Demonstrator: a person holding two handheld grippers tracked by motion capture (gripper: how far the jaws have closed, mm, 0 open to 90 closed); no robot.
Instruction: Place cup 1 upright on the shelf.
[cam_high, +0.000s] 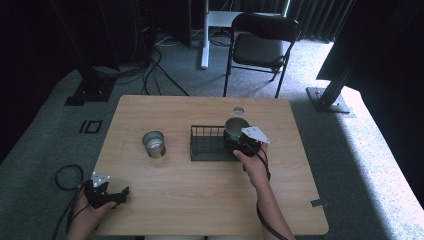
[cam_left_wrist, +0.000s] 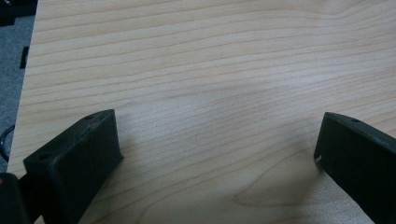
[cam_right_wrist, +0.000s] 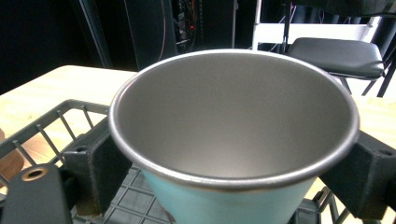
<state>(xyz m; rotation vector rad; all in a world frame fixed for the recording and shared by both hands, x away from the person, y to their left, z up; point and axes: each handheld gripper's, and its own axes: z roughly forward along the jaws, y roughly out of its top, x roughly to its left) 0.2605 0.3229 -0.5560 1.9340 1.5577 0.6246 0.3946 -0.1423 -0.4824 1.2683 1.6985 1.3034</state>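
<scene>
- The right gripper (cam_high: 243, 142) squeezes a blue cup (cam_right_wrist: 233, 140) from both sides, upright, over the right end of the black wire basket (cam_high: 207, 143)
- The left gripper (cam_high: 107, 194) rests near the table (cam_high: 200, 200) edge, jaws wide apart, holding nothing
- The smooth cup could slip and tip if the squeeze gets loose
- Its bottom might bump the basket wires
</scene>
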